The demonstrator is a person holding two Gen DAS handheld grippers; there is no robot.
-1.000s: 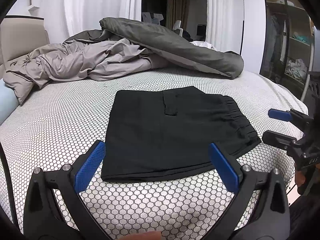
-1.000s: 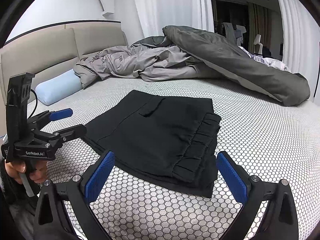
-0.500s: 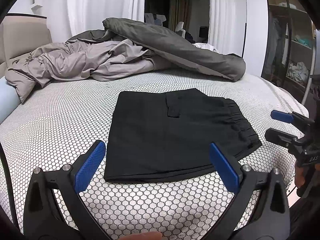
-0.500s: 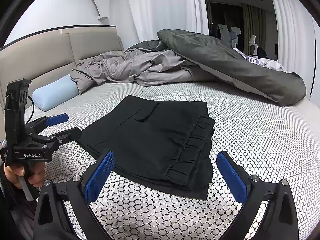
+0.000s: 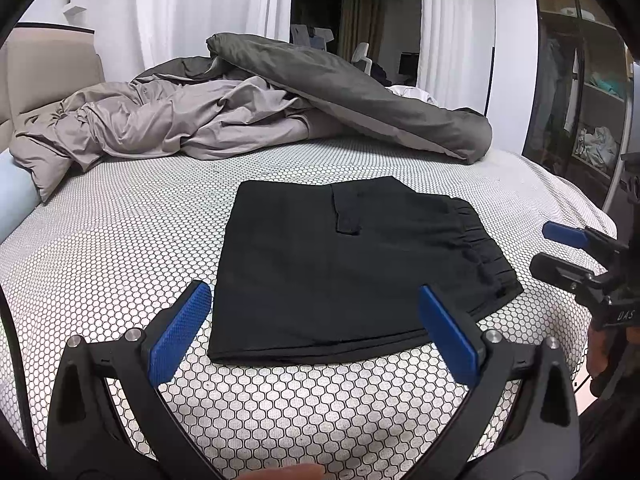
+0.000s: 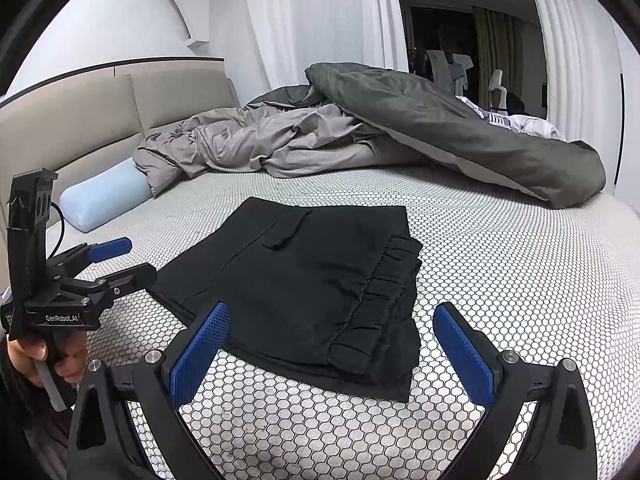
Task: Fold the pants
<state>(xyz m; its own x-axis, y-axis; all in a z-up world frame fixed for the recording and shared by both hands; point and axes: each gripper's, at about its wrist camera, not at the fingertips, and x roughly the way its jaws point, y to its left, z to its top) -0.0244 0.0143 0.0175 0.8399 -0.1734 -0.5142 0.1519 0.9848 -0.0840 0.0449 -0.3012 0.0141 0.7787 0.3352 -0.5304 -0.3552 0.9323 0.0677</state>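
Note:
The black pants (image 5: 352, 264) lie folded into a flat rectangle on the bed, elastic waistband (image 5: 480, 248) on the right side. In the right wrist view the same pants (image 6: 304, 280) show the gathered waistband nearest me. My left gripper (image 5: 316, 320) hovers open just in front of the fold's near edge, holding nothing. My right gripper (image 6: 332, 340) is open too, empty, just short of the waistband corner. Each gripper appears in the other's view: the right gripper (image 5: 560, 252) at the far right, the left gripper (image 6: 120, 260) at the left, held by a hand (image 6: 36, 360).
A honeycomb-patterned bed cover (image 5: 120, 240) lies under everything. A crumpled grey duvet (image 5: 160, 124) and a dark green duvet (image 5: 360, 92) pile up at the back. A light blue bolster (image 6: 104, 196) rests by the beige headboard (image 6: 80, 120). A wardrobe (image 5: 580, 100) stands on the right.
Both grippers have drawn back slightly from the pants and stay open. The folded pants have not moved.

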